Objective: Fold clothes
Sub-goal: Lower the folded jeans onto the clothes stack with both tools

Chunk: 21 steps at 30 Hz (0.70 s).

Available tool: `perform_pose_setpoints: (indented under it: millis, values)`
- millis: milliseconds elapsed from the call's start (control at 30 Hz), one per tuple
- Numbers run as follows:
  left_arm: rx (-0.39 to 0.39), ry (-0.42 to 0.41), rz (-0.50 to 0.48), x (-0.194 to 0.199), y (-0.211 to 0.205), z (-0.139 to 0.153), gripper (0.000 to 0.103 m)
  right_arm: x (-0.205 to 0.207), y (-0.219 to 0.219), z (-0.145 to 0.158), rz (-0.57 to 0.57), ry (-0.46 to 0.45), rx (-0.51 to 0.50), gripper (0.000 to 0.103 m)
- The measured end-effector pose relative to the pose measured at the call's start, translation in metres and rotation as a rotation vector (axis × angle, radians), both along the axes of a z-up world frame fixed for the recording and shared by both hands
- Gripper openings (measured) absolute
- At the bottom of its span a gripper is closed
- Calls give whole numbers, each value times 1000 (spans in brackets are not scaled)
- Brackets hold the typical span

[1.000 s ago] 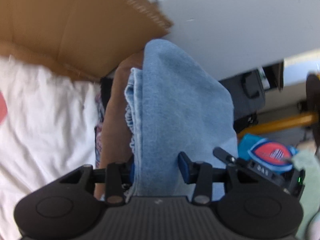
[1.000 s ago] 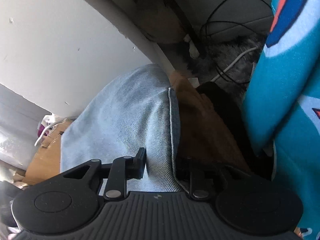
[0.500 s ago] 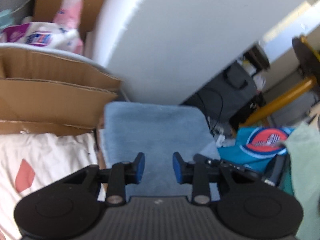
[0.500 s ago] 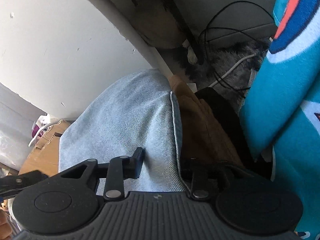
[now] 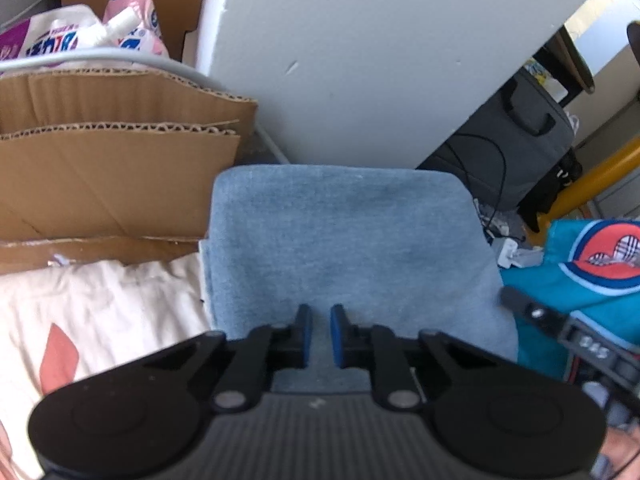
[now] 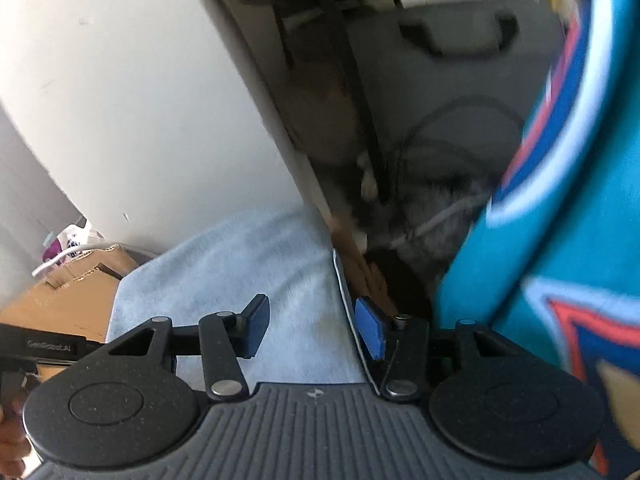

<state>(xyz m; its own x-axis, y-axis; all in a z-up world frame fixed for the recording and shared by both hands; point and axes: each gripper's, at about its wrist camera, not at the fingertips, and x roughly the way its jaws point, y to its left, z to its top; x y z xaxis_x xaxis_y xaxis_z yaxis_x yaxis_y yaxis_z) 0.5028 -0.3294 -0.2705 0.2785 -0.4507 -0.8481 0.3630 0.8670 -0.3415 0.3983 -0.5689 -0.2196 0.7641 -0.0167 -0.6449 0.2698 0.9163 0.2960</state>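
Observation:
A folded light-blue denim garment (image 5: 344, 240) lies flat in front of my left gripper (image 5: 319, 334). The left jaws are almost together, with only a thin slit between the blue pads (image 5: 305, 332) and no cloth in it. In the right wrist view the same denim (image 6: 248, 264) lies under my right gripper (image 6: 312, 328). That gripper stands wide open over the denim's stitched right edge and holds nothing. A brown garment (image 6: 360, 268) peeks out beneath the denim.
A teal garment with a red and blue emblem (image 5: 580, 280) lies to the right. A cream garment with a pink mark (image 5: 100, 300) lies to the left. Cardboard boxes (image 5: 100, 176) stand behind it. A white panel (image 5: 360, 60) rises beyond the denim, with a grey suitcase (image 5: 512, 140) and cables nearby.
The denim went from hanging upright to lying flat. My left jaws closed from wide apart to nearly together. My right gripper let go of the denim edge and opened wide.

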Motion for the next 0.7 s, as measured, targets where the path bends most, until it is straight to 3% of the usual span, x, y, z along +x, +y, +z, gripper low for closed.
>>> perform_pose_setpoints:
  millis: [167, 300, 500, 700]
  values:
    - [36, -44, -4, 0, -8, 0, 12, 22, 16, 1, 95, 8, -36, 39]
    - [63, -71, -6, 5, -14, -4, 12, 47, 22, -12, 121, 62, -29, 38]
    - [69, -91, -6, 14, -16, -4, 12, 72, 24, -12, 131, 69, -45, 38]
    - [100, -136, -26, 23, -31, -5, 30, 102, 20, -34, 131, 143, -31, 39]
